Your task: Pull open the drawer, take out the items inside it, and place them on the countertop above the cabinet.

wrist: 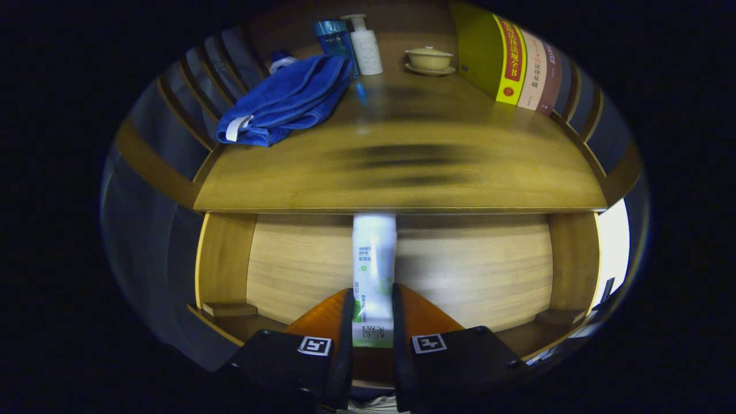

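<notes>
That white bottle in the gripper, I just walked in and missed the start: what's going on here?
A person's hand-held gripper is shut on a white bottle, both fingers pressing its sides. The bottle is held in front of the wooden cabinet, its top reaching the edge of the countertop above, so it is not yet set down. On the countertop beyond lie a blue towel, a pump bottle, a lidded cup and books.
</notes>
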`<action>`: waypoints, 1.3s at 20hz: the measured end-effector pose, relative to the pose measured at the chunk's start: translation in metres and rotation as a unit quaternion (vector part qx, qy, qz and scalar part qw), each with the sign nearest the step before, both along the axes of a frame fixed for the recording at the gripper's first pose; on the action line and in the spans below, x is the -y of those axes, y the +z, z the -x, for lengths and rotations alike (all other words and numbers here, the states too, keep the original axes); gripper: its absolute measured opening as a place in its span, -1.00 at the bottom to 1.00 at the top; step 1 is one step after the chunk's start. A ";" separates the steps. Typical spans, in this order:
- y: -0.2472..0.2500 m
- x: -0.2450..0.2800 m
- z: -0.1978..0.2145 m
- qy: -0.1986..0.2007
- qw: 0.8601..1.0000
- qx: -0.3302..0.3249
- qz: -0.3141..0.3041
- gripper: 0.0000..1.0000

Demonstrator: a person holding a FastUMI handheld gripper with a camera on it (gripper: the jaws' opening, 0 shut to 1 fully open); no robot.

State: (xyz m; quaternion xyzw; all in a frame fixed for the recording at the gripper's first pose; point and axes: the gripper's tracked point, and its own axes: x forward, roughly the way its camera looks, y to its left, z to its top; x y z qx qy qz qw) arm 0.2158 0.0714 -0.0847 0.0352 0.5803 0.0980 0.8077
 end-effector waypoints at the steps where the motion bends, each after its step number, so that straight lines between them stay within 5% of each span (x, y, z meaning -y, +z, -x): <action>1: 0.003 -0.004 0.005 0.001 1.000 -0.002 0.000 -0.26; 9: 0.045 0.003 0.015 0.002 0.997 0.076 -0.023 -0.25; 15: 0.117 0.005 -0.072 -0.005 0.985 0.166 -0.034 -0.26; 26: 0.057 0.013 -0.168 -0.056 0.988 0.139 0.027 -0.25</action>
